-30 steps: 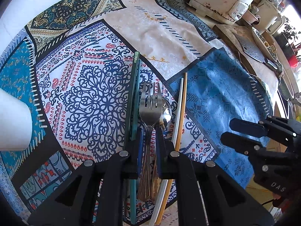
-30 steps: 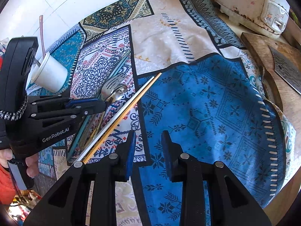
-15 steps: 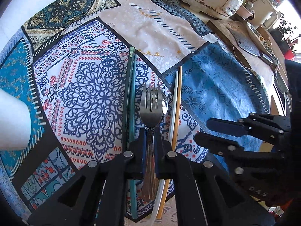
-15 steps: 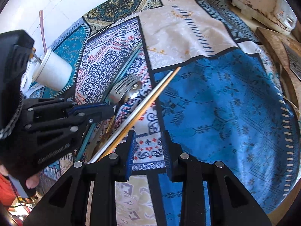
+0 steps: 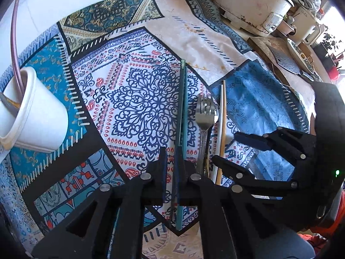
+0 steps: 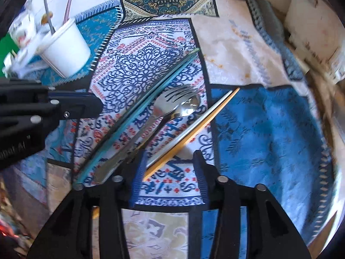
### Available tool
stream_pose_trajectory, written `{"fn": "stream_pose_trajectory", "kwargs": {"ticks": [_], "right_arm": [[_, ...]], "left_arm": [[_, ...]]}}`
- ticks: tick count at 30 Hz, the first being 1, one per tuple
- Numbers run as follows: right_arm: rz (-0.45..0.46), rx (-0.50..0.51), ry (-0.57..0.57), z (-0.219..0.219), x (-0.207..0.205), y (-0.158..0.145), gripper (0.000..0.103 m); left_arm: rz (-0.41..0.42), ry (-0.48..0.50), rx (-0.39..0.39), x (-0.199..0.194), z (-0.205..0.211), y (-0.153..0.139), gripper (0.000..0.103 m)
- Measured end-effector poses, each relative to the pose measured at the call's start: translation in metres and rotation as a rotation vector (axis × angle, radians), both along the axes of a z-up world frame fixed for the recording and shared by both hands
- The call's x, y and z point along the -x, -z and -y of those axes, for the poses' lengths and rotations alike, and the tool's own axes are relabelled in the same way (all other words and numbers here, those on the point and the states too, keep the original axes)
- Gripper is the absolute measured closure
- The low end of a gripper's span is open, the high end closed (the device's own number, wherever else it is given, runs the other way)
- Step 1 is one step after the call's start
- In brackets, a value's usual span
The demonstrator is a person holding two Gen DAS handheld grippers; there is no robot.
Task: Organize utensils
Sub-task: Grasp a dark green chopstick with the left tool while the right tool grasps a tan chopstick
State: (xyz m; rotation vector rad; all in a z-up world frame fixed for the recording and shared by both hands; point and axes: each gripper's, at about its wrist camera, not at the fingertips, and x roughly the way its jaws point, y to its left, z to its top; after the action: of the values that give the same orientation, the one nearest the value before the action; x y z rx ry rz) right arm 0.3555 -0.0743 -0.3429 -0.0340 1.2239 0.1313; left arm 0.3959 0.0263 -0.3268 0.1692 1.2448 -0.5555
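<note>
**Sticks, fork and spoon on the cloth**

The left gripper [image 5: 174,168] has its jaws a little apart around the green sticks [image 5: 182,108]. The right gripper [image 6: 170,168] is wide open at the near end of the white and yellow sticks [image 6: 194,127]. A fork [image 6: 172,99] and spoon [image 6: 189,105] lie between the two pairs. A white cup [image 5: 32,112] stands far left.

I see a cup [image 5: 36,116] standing far left on the tabletop [image 5: 207,43]. Right of it lie two long sticks [image 5: 182,108], then a fork [image 5: 203,116] on a spoon [image 6: 189,104], then two more sticks [image 5: 222,118]. A cooker [image 5: 252,2] sits behind.
</note>
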Motion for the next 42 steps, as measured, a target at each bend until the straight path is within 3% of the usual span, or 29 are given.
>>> {"fn": "stream_pose_trajectory", "kwargs": {"ticks": [11, 15, 22, 28, 36, 39, 42], "right_arm": [[-0.039, -0.010, 0.077, 0.047, 0.000, -0.003, 0.061], [-0.062, -0.002, 0.128, 0.067, 0.002, -0.002, 0.070], [-0.084, -0.159, 0.225, 0.085, 0.001, -0.007, 0.071], [-0.067, -0.107, 0.159, 0.054, -0.007, -0.007, 0.071], [-0.026, 0.103, 0.040, 0.025, 0.002, -0.001, 0.071], [-0.048, 0.079, 0.028, 0.035, 0.004, -0.001, 0.071], [-0.060, 0.058, 0.032, 0.049, 0.007, -0.002, 0.080]], "left_arm": [[-0.065, 0.020, -0.014, -0.011, 0.009, 0.022, 0.096], [-0.066, 0.036, -0.029, -0.016, 0.016, 0.025, 0.093], [-0.050, 0.046, -0.052, -0.027, 0.030, 0.030, 0.093], [-0.053, 0.027, -0.041, -0.031, 0.031, 0.032, 0.099], [-0.078, 0.013, -0.049, -0.021, 0.009, 0.028, 0.099], [-0.104, 0.016, -0.060, -0.016, 0.003, 0.028, 0.099], [-0.118, 0.040, -0.071, -0.008, -0.004, 0.027, 0.099]]}}
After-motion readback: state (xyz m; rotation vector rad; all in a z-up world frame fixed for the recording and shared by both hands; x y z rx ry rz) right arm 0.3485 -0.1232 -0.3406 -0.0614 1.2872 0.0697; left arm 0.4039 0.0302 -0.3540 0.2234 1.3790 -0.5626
